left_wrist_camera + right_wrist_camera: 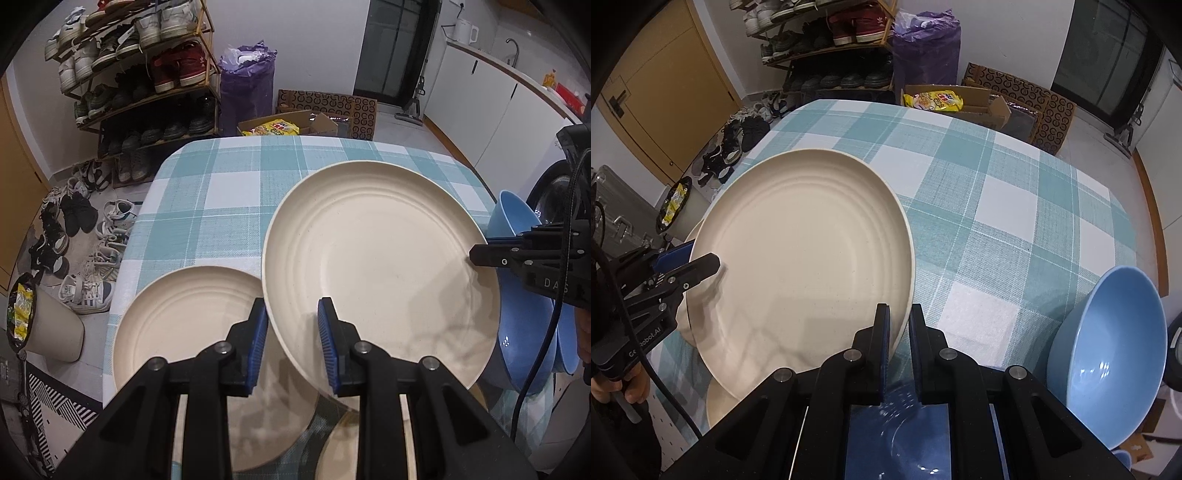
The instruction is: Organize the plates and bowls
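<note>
Above the checked desk [229, 192], a rigid, light-looking, smooth cream plate [380, 266] hangs tilted, the left tool [293, 339] clamping its rim at six o'clock, the right tool [899, 328] at three o'clock; best held by the rim.

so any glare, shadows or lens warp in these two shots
Left wrist view: strong fisheye bend with dark corners, soft tongs shadows on the lifted cream plate. Right wrist view: same warp, small highlights inside the blue bowl, a shadow beside the left tongs; both sharp.
</note>
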Demonstrator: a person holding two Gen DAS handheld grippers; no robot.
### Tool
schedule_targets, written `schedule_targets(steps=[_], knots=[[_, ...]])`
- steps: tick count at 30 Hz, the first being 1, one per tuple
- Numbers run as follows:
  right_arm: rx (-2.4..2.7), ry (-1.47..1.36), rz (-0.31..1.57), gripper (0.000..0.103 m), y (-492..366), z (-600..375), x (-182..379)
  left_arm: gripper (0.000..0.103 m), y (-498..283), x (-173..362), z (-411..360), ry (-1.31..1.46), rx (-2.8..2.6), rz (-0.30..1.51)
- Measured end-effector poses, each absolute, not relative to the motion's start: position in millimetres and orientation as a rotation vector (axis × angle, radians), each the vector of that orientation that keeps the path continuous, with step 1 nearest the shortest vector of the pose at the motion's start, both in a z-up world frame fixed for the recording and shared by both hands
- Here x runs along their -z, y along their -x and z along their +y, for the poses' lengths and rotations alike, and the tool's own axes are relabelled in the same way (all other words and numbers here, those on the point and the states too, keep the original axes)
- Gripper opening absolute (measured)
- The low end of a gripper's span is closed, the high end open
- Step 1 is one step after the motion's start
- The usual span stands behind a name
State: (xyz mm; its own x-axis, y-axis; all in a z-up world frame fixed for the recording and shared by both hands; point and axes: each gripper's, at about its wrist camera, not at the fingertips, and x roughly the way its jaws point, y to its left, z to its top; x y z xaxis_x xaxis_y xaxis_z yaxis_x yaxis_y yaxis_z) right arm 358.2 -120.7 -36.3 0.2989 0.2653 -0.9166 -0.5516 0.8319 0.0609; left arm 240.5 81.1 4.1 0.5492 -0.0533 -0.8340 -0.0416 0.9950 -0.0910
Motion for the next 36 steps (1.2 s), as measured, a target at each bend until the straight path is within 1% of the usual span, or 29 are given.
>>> schedule_targets(steps=[18,36], knots=[[-0.601,0.291,1.075,0.011,-294.0,-128.1,7.0,0.026,-183.6,-29.1,78.3,0.103,-0.006,0.926],[-0.619,0.275,1.038,0.011,-232.1,-144.2,8.7,0.026,-126.5,-28.5,72.2,0.095,-0.002,0.887]])
